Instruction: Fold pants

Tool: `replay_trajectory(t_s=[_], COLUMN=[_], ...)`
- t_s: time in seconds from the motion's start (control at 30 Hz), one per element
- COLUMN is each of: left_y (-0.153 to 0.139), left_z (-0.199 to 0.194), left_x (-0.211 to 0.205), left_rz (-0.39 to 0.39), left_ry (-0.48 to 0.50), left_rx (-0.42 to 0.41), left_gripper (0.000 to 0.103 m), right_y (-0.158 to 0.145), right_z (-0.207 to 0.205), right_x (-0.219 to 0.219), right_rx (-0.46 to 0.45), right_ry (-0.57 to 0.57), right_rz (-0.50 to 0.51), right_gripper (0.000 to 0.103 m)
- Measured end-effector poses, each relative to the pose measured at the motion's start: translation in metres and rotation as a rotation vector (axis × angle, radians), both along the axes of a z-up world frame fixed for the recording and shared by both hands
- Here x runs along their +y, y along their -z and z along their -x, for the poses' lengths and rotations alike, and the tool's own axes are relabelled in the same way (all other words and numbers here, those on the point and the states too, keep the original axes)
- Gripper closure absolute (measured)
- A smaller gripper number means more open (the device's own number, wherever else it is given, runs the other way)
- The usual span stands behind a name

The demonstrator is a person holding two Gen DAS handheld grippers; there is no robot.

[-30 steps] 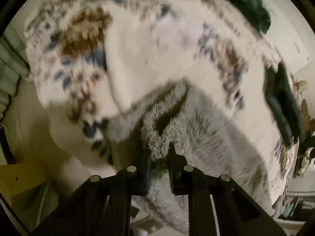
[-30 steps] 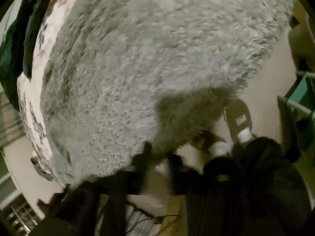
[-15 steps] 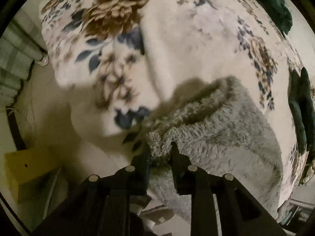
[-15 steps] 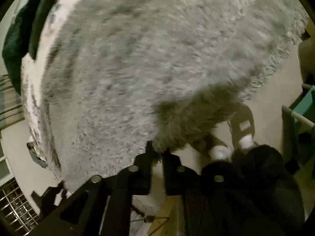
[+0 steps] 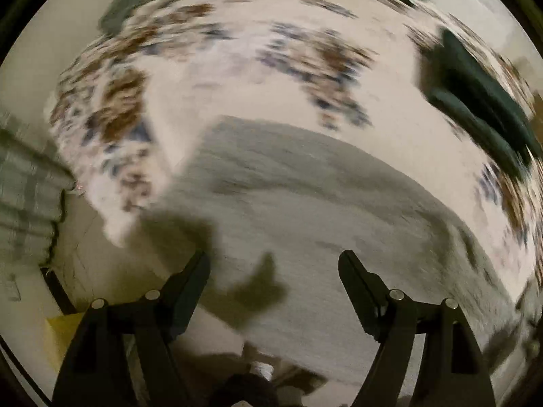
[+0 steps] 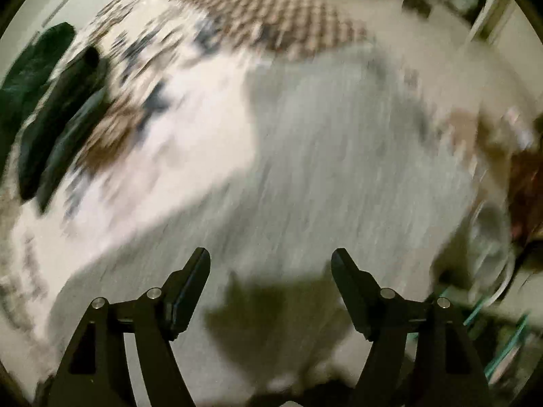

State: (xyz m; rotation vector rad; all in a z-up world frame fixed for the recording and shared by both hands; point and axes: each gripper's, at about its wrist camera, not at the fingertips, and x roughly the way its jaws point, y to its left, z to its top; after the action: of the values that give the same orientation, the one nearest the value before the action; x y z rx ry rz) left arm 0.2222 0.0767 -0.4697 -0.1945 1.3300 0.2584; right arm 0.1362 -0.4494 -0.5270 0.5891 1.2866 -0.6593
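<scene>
The grey fuzzy pants (image 5: pixel 305 196) lie flat on the floral bedspread (image 5: pixel 258 78); both views are motion-blurred. My left gripper (image 5: pixel 273 261) is open and empty, hovering above the near edge of the pants. The pants also fill the middle of the right wrist view (image 6: pixel 339 156). My right gripper (image 6: pixel 269 257) is open and empty above their near part. The gripper shadows fall on the fabric just ahead of the fingers.
Dark green garments (image 5: pixel 482 101) lie on the bed at the right of the left view and at the left of the right view (image 6: pixel 57 108). A curtain (image 5: pixel 23 183) hangs at left. A brown checked cover (image 6: pixel 271 10) lies at the bed's far end.
Both grippers were shut on the pants' edge and have let go. Both jaws now stand wide open and have pulled back and up from the fabric, which lies flat.
</scene>
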Motion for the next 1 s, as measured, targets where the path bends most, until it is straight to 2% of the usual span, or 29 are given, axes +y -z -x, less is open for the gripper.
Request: replay_trajectory(t_s=[0.1,0.2,0.27,0.3,0.33,0.4,0.5,0.6,0.63,0.67,0.7,0.73,0.77,0.9,0.97,1.0], left_y=[0.008,0.018,0.023,0.023,0.023,0.024,0.025,0.028,0.029,0.030,0.031,0.032,0.034,0.039,0.042,0.046], left_z=[0.001,0.005,0.009,0.010,0.011,0.011,0.011,0.012,0.012,0.012,0.013,0.014,0.015,0.014,0.008,0.002], left_x=[-0.045,-0.079,-0.097,-0.104,-0.111,-0.124,-0.144,-0.168,-0.176,-0.185,-0.198,-0.207,-0.216,-0.247,-0.260,-0.269], left_rz=[0.022,0.028,0.039,0.039,0.036,0.028,0.039,0.050,0.055,0.059,0.063,0.063,0.063,0.067,0.070,0.067], left_ry=[0.068,0.116,0.141,0.152,0.164,0.186,0.205,0.237,0.251,0.270,0.300,0.323,0.348,0.425,0.449,0.464], left_rx=[0.031,0.060,0.082,0.085,0.084,0.082,0.088,0.095,0.098,0.101,0.105,0.108,0.111,0.128,0.137,0.135], left_gripper=[0.026,0.026,0.026,0.026,0.026,0.026,0.026,0.026,0.026,0.026,0.026,0.026,0.026,0.026,0.026,0.026], right_y=[0.024,0.060,0.067,0.058,0.043,0.013,-0.017,-0.005,0.007,0.027,0.039,0.046,0.046,0.018,0.009,0.007], right_z=[-0.041,-0.071,-0.071,-0.065,-0.054,-0.024,0.043,0.116,0.139,0.161,0.175,0.188,0.204,0.230,0.219,0.209], right_x=[-0.038,-0.054,-0.065,-0.073,-0.082,-0.100,-0.134,-0.168,-0.170,-0.181,-0.186,-0.191,-0.194,-0.198,-0.192,-0.184], right_rx=[0.061,0.200,0.234,0.194,0.125,0.011,-0.090,-0.113,-0.107,-0.078,-0.046,-0.030,-0.046,-0.139,-0.200,-0.235], right_ry=[-0.054,-0.113,-0.115,-0.086,-0.050,0.035,0.184,0.319,0.347,0.391,0.423,0.458,0.503,0.580,0.574,0.555], right_rz=[0.078,0.101,0.095,0.100,0.093,0.080,0.066,0.000,-0.044,-0.130,-0.177,-0.203,-0.213,-0.168,-0.206,-0.258], right_gripper=[0.027,0.028,0.062,0.082,0.086,0.088,0.088,0.088,0.083,0.075,0.053,0.044,0.044,0.044,0.044,0.044])
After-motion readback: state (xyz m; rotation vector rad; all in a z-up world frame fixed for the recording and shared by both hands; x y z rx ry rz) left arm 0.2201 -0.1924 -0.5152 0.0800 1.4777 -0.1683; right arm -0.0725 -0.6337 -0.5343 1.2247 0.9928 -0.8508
